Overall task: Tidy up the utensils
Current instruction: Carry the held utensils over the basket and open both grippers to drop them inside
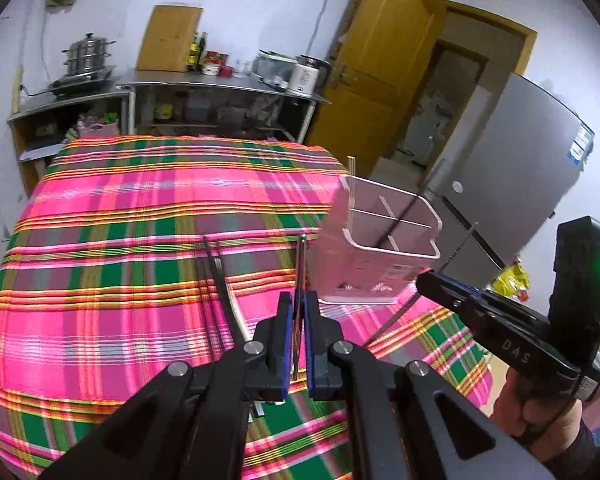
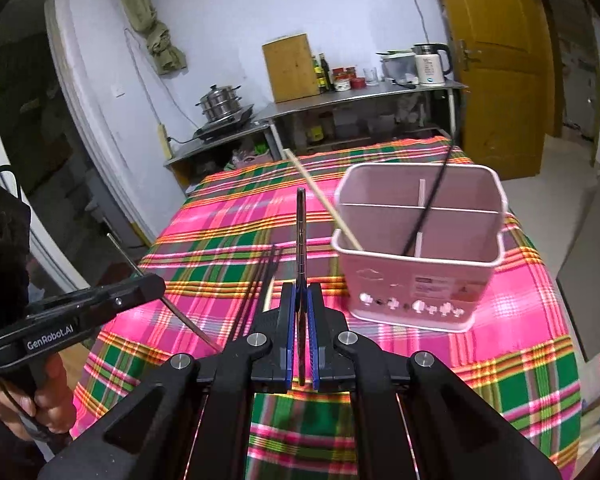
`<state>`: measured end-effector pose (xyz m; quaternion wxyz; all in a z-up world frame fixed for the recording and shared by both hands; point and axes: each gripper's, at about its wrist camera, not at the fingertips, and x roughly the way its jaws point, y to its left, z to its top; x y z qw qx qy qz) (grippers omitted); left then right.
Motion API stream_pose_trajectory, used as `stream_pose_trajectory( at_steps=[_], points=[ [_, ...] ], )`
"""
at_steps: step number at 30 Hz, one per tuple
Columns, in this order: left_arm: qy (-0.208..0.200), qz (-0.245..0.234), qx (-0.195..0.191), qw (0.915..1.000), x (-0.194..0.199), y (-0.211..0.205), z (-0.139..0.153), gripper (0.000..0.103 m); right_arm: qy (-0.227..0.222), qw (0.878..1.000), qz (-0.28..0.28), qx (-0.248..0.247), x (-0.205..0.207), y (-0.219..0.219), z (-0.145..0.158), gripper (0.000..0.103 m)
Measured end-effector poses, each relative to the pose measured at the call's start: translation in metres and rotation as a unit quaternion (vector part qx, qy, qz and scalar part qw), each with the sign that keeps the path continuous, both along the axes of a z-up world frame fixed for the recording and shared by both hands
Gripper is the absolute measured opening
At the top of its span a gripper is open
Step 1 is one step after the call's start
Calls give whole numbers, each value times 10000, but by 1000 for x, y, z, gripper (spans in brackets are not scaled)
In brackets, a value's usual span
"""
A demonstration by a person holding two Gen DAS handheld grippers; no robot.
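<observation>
Blue-padded fingers (image 1: 287, 336) of the left gripper (image 1: 297, 332) are clamped on a thin metal utensil (image 1: 301, 264) that stands edge-on, its working end too slim to name. Over on the other side, the right gripper (image 2: 300, 330) has its fingers (image 2: 289, 332) pinched tight on a similar flat metal piece (image 2: 300, 236), again seen only edge-on. Read the side of that right tool in the left view and you get "DAS"; the left tool in the right view shows "GenRobot.AI" (image 2: 50, 345), with a hand (image 2: 40, 408) wrapped round its grip and cut off by the frame. Just ahead, dark chopsticks (image 2: 266, 276) lie on the plaid-covered worktop (image 2: 480, 360), partly hidden behind the fingers. Beyond them to the right stands the pink utensil caddy (image 2: 416, 280), divided into compartments, a pale wooden chopstick (image 2: 324, 200) and a dark one (image 2: 428, 208) leaning in it; its front sticker is too blurred to read. Further back, a fridge (image 1: 512, 184) carries a blue label, also illegible.
</observation>
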<state>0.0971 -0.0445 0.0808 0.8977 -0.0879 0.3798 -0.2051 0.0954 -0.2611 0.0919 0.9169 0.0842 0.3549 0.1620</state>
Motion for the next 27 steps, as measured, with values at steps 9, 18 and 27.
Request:
stream_pose_trajectory(
  at_steps=[9,18,27],
  points=[
    [-314,-433,-102,9985,19,-38,33,6,-312,9988,-368,49,7,-33,26,6],
    [-758,-601,-312,9948,49,-66,78,6,-777,9946,-679,114,22,-57,63,6],
    [-769,-567,-242,9951,78,-83,73,6,-823,9927,-850,224,47,-67,63,6]
  ],
)
